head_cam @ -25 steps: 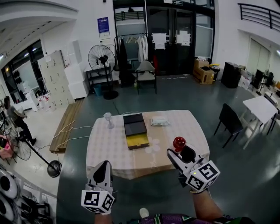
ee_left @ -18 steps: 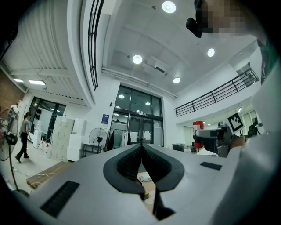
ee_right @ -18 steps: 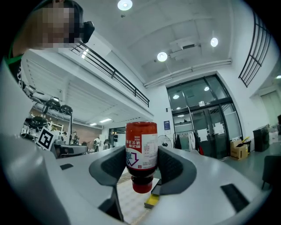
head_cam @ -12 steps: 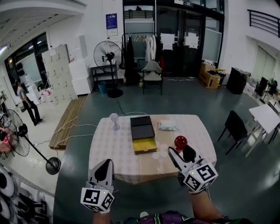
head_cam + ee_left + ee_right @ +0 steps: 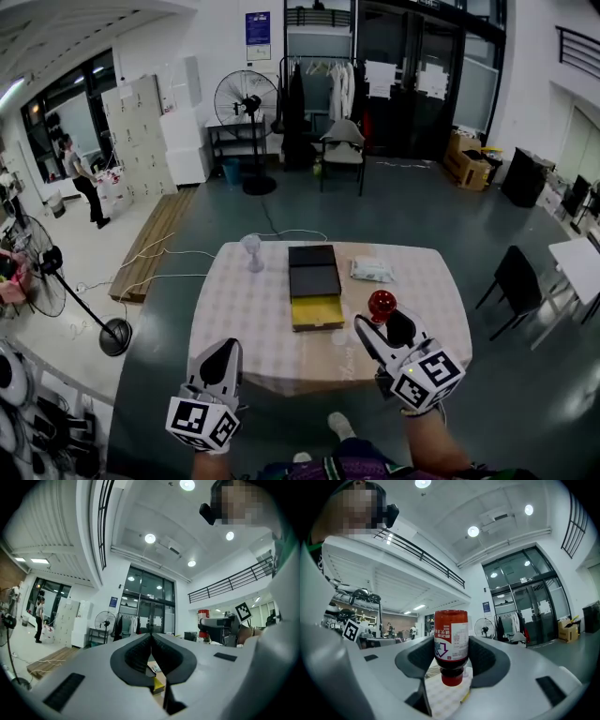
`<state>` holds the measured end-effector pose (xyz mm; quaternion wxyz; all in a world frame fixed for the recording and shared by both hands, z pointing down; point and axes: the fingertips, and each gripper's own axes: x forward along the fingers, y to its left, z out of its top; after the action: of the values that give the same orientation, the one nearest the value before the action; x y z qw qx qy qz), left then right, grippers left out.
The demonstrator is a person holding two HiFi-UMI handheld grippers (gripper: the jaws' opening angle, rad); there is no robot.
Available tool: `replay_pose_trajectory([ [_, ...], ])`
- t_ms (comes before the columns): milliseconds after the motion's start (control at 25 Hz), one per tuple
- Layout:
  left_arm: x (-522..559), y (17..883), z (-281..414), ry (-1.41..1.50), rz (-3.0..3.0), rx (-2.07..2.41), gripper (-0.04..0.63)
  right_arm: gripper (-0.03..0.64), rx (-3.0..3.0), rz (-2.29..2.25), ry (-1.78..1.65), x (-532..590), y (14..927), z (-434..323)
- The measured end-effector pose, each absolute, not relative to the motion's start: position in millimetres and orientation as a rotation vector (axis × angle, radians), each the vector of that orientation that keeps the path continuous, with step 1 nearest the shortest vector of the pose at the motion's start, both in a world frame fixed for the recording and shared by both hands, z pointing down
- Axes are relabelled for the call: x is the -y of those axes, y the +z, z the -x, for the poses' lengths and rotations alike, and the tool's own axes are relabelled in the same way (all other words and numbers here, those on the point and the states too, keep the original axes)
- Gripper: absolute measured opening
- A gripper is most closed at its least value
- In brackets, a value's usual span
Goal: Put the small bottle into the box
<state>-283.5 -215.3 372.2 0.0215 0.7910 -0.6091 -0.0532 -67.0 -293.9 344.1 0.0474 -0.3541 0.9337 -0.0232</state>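
My right gripper [image 5: 384,322] is shut on a small red bottle [image 5: 382,305], held over the table's near right part. In the right gripper view the small red bottle [image 5: 451,641] hangs cap-down between the jaws of the right gripper [image 5: 451,654], its white label facing me. The box [image 5: 314,284] lies in the middle of the table, dark lid at the far end and its yellow inside open at the near end. My left gripper [image 5: 221,356] hovers off the table's near left edge; in its own view the left gripper [image 5: 151,646] has its jaws pressed together with nothing between them.
A cloth-covered table [image 5: 244,309] carries a clear glass [image 5: 251,251] at the far left and a white packet [image 5: 373,271] at the far right. A black chair [image 5: 517,286] stands to the right. A floor fan [image 5: 103,328] stands at the left. A person [image 5: 84,183] walks in the far left.
The head camera has shifted, so the table sits a little lower and nearer in view. Both grippers keep about the same pose; the right one still grips the bottle.
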Motion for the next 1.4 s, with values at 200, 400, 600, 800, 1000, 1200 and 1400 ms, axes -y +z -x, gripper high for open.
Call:
replay_pose_trajectory([
  [200,246.8,365.3,284.3,-0.160,-2.387,1.994,0.024,0.227,-2.892,0.975,-0.084,343.2,346.8,79.5],
  [400,278.7,358.4,274.3,-0.173,-2.317,2.080,0.023,0.227,-2.946,0.850,-0.074,394.9,344.1,84.9],
  [600,310.0,366.5,273.6,-0.171,-2.270,2.144,0.023,0.227,-2.988,0.786,-0.137,441.7,368.8,97.2],
  [800,341.9,375.8,264.7,-0.174,-2.247,2.168,0.023,0.227,-3.050,0.760,-0.211,481.5,404.1,107.8],
  [1000,359.0,386.4,252.9,-0.180,-2.244,2.161,0.023,0.227,-3.110,0.764,-0.254,502.7,444.9,107.9],
  [1200,377.6,403.7,248.1,-0.175,-2.227,2.163,0.023,0.228,-3.171,0.749,-0.370,528.5,498.3,113.6],
  [1400,386.1,413.0,243.0,-0.164,-2.179,2.190,0.023,0.227,-3.253,0.770,-0.439,545.8,547.0,114.9],
])
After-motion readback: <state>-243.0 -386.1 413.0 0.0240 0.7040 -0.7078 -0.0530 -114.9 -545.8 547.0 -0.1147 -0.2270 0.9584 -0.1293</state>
